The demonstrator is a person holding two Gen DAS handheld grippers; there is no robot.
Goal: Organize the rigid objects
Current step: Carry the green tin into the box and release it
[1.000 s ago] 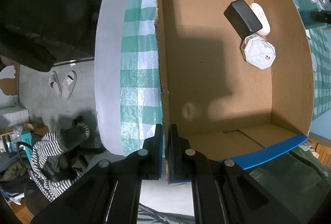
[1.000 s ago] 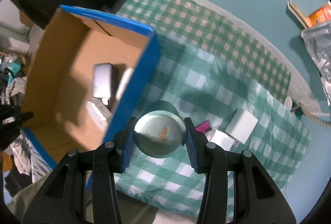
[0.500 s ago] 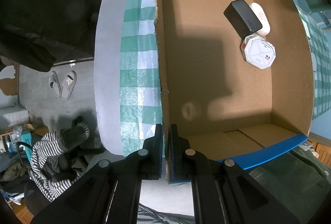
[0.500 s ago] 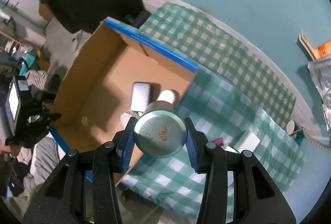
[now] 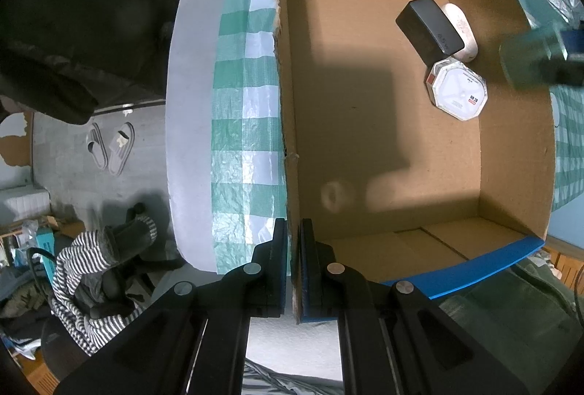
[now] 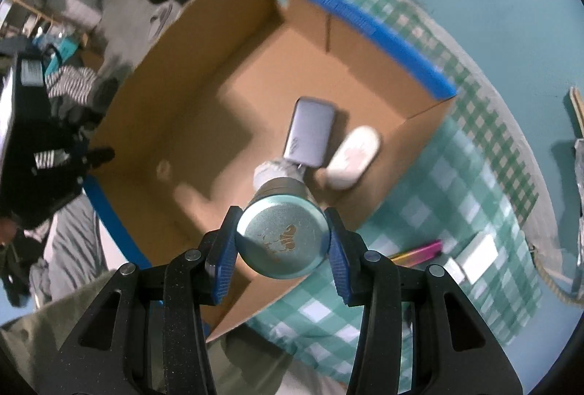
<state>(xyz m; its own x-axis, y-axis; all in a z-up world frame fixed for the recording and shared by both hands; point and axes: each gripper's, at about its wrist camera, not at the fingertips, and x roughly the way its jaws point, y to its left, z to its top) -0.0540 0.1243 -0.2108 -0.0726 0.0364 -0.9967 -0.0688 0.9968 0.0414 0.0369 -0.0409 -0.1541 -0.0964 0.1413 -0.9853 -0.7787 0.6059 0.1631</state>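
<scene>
My left gripper (image 5: 291, 250) is shut on the left wall of the open cardboard box (image 5: 288, 103), pinching its top edge. Inside the box lie a black block (image 5: 429, 24), a white oval case (image 5: 461, 26) and a white octagonal box (image 5: 458, 90). My right gripper (image 6: 281, 241) is shut on a teal metal tin (image 6: 283, 240) and hangs above the box's near right corner. In the left wrist view the tin (image 5: 525, 61) shows blurred over the box's right wall, with the right gripper (image 5: 569, 55) on it.
The box (image 6: 204, 125) stands on a green checked cloth (image 6: 456, 183). On the cloth right of the box lie a pink pen (image 6: 419, 249) and white blocks (image 6: 478, 256). A person's dark glove (image 6: 58, 161) is at the box's left. Slippers (image 5: 111, 148) lie on the floor.
The right gripper has carried the tin from beside the box to over its inside, rolling a little. The left gripper has kept its hold on the box wall.
</scene>
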